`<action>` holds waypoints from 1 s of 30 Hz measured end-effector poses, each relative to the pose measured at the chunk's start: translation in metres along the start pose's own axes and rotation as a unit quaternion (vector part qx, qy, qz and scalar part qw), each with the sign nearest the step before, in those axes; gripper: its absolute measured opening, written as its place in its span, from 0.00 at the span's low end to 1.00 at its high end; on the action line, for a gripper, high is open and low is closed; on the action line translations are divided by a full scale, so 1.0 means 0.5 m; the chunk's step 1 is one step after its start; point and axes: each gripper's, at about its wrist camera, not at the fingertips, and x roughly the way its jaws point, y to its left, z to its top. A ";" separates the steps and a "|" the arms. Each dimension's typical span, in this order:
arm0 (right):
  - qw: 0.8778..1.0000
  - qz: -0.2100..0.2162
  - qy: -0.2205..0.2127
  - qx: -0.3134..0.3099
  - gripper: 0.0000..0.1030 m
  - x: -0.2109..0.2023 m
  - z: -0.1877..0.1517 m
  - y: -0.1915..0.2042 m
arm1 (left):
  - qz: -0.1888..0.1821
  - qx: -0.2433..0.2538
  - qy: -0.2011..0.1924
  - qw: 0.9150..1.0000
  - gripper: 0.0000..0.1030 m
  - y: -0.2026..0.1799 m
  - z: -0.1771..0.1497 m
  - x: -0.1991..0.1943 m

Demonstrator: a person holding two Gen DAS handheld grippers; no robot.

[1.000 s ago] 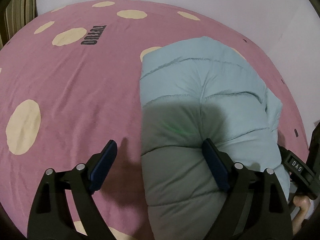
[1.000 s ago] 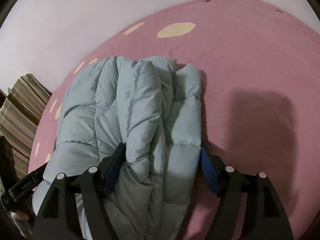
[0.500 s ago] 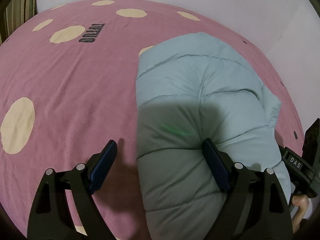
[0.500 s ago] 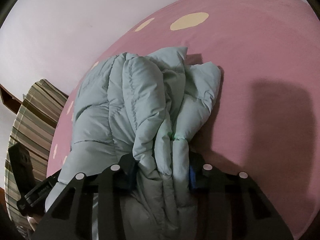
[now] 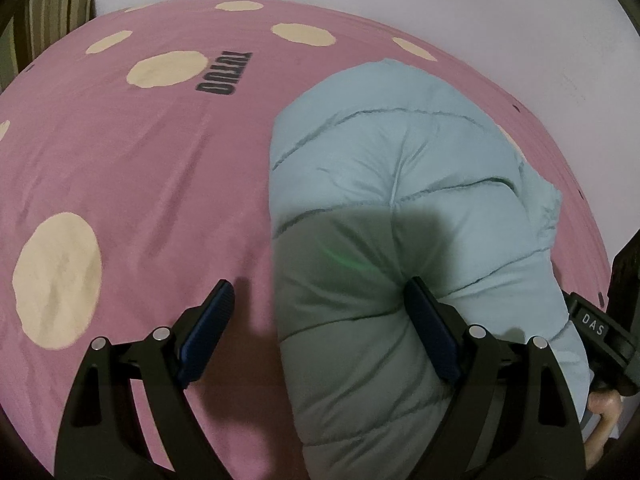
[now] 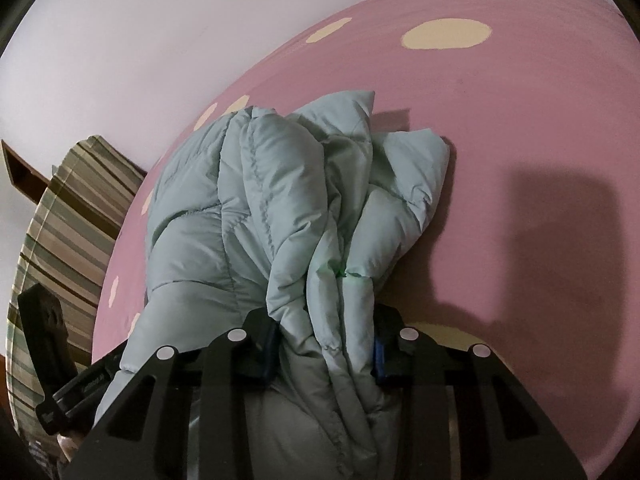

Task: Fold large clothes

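Pink spotted bedspread [image 5: 140, 184], puffer jacket [image 6: 240, 216] lengthwise away (right gripper [image 6: 324, 340] pinching its bunched end, left gripper [image 5: 320, 332] spread)

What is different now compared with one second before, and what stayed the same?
The right gripper has just been closing and now pinches a bunched edge of the light blue puffer jacket, drawing its folds together. The left gripper stayed wide open over the jacket's other edge, and the jacket still lies on the pink bedcover.
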 end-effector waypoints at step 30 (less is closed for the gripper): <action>0.998 -0.055 -0.034 -0.002 0.64 -0.095 -0.054 -0.037 | 0.044 0.027 -0.027 0.998 0.85 0.004 -0.022 -0.040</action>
